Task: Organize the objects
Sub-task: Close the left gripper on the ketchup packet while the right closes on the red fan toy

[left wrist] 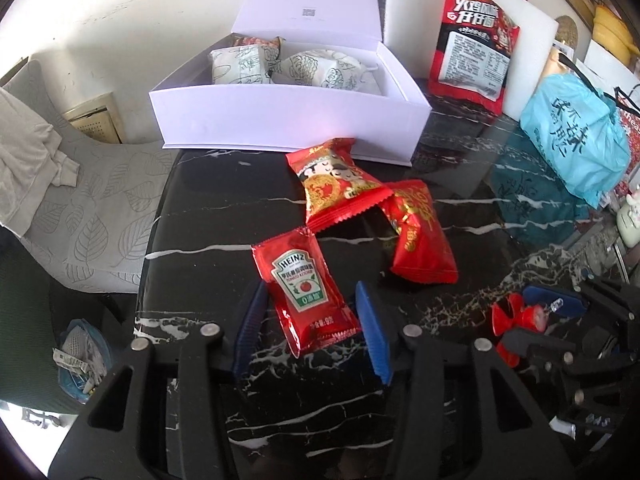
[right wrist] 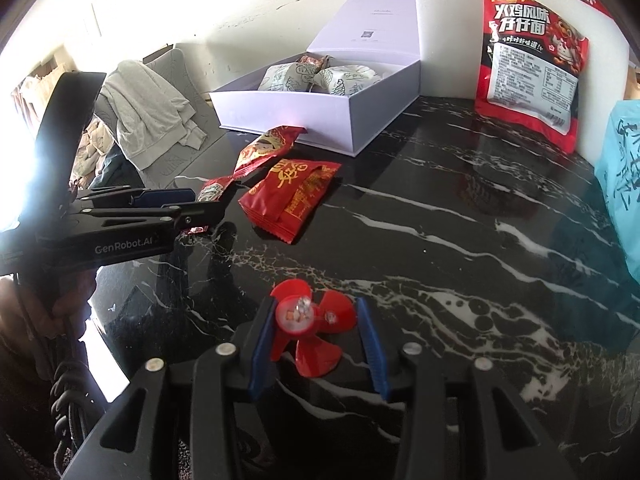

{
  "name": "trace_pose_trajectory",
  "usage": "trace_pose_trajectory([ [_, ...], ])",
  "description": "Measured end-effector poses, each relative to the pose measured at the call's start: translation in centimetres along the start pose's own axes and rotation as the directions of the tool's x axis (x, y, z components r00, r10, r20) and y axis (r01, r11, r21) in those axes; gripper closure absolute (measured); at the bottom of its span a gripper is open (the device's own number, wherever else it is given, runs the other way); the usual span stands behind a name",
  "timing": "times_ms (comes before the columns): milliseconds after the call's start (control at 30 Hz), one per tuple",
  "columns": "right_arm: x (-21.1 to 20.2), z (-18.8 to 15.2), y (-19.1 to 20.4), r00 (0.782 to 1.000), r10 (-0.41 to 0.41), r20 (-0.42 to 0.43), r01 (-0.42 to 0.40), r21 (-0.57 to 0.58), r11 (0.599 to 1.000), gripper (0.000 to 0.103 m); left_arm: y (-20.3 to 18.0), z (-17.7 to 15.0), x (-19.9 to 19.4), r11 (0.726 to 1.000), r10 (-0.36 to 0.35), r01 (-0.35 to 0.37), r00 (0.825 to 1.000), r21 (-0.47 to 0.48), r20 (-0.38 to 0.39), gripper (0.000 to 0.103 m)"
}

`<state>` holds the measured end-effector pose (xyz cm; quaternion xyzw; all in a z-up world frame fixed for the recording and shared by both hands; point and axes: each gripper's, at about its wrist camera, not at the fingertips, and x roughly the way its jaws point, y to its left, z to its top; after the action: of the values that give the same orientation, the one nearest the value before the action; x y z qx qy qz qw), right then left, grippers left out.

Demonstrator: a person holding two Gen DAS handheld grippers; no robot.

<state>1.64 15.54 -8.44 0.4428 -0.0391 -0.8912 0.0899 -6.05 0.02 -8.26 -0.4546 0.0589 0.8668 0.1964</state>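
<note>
A red Heinz ketchup packet (left wrist: 306, 292) lies flat on the black marble table (left wrist: 460, 216) between the blue fingers of my left gripper (left wrist: 310, 292). Its right corner touches one pad and a dark gap shows on the left, so the jaws stand open. A red propeller toy (right wrist: 308, 320) sits between the fingers of my right gripper (right wrist: 314, 304). Its hub is against the left pad and a thin gap shows at the right blade. Two red snack packets (left wrist: 340, 184) (left wrist: 420, 232) lie further back, in front of an open white box (left wrist: 280, 120) that holds wrapped packets.
A large red noodle bag (left wrist: 472, 52) leans on the white wall at the back right. Beside it stands a light blue bag (left wrist: 580, 136). A grey chair with a cloth (left wrist: 36, 144) is off the table's left edge. My left gripper (right wrist: 172, 208) shows at the left of the right wrist view.
</note>
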Motion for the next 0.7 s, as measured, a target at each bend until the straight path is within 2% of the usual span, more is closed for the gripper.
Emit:
trace_pose_trajectory([
  [67,-0.07,-0.05,0.04,1.000,0.007,-0.004,-0.007,-0.004,1.000,0.051,-0.04,0.13,0.19,1.000,0.009,-0.009,1.000,-0.008,-0.003,0.041],
  [133,-0.11,-0.14,0.11,1.000,0.018,-0.004,-0.018,-0.009,1.000,0.048,-0.06,0.16,0.36,1.000,0.015,-0.015,1.000,-0.012,0.001,0.037],
  [300,-0.25,-0.64,0.37,1.000,0.004,0.023,-0.003,-0.032,0.999,0.047,-0.51,0.12,0.75,0.998,0.059,-0.059,0.998,0.012,0.009,0.035],
  [433,-0.33,-0.81,0.18,0.999,0.008,0.045,-0.007,-0.020,1.000,0.047,-0.54,0.18,0.80,0.998,0.061,-0.061,0.998,0.010,0.011,0.035],
  [500,-0.31,-0.78,0.14,0.999,0.011,0.049,-0.010,-0.017,1.000,0.048,-0.52,0.17,0.77,0.998,0.063,-0.063,0.998,0.005,0.013,0.040],
  [567,-0.28,-0.86,0.20,0.998,0.007,0.058,-0.006,-0.022,1.000,0.063,-0.50,0.12,0.59,0.998,0.057,-0.058,0.998,0.008,0.020,0.058],
  [633,-0.26,-0.92,0.23,0.998,0.002,0.064,0.000,-0.026,1.000,0.064,-0.65,0.05,0.48,0.999,0.041,-0.042,0.999,0.030,0.020,0.065],
  [700,-0.23,-0.90,0.25,0.998,0.002,0.065,-0.001,-0.025,1.000,0.065,-0.73,0.01,0.40,0.999,0.035,-0.036,0.999,0.034,0.015,0.068],
])
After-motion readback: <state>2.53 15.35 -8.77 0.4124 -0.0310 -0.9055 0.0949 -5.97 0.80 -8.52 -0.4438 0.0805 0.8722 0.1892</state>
